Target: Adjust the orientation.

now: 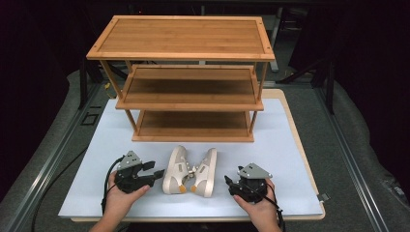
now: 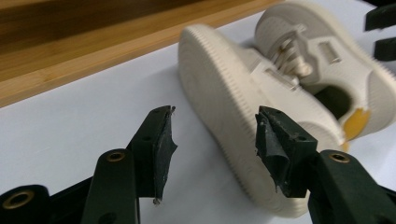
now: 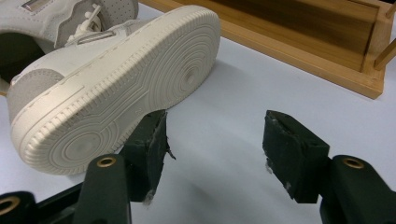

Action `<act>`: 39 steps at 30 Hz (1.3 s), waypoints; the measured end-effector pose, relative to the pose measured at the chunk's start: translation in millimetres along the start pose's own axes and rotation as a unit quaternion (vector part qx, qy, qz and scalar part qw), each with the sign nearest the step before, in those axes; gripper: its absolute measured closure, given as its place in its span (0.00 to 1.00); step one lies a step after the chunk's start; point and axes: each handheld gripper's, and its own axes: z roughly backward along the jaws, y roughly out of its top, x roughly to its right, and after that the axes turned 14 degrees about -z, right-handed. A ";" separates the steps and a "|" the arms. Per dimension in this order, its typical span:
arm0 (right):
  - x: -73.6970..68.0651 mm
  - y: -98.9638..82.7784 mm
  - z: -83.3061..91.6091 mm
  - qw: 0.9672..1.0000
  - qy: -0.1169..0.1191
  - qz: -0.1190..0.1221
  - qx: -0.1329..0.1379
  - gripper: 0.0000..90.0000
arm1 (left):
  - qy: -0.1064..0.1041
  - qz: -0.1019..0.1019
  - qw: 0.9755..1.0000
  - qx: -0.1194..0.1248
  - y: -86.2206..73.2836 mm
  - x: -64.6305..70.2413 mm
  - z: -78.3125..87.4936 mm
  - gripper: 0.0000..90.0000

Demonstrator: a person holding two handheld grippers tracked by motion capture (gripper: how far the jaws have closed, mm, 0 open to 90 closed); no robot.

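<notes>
Two shoes (image 1: 189, 171) lay on sides between tongs | left tongs (image 2: 212, 140) released | right tongs (image 3: 212, 149) released | rack (image 1: 186, 72) beyond

Wooden rack (image 1: 180, 36), ridged rubber soles (image 3: 119, 88) (matt)

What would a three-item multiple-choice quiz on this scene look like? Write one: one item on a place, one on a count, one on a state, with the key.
1. Where do the shoes lie?
A. on the rack's top shelf
B. on the white mat in front of the rack
C. on the floor

2. How many shelves has the wooden rack?
A. two
B. three
C. five

3. How does the left gripper stand?
A. open, holding nothing
B. shut on a shoe
C. shut on a lace

Key: 1 B, the pair lies on its sides on the mat between the left gripper and the right gripper. 2 B, three boards are stacked. 3 A, its jaws stand apart beside the sole.
</notes>
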 end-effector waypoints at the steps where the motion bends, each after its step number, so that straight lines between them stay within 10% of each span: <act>1: 0.0 0.0 0.0 1.000 -0.001 -0.003 0.000 0.44 | -0.004 -0.002 1.000 0.003 2.6 2.2 -0.3 0.51; 39: 6.6 -1.0 -1.5 1.000 0.006 -0.019 -0.003 0.44 | -0.006 -0.011 1.000 0.003 -2.4 4.4 -2.4 0.50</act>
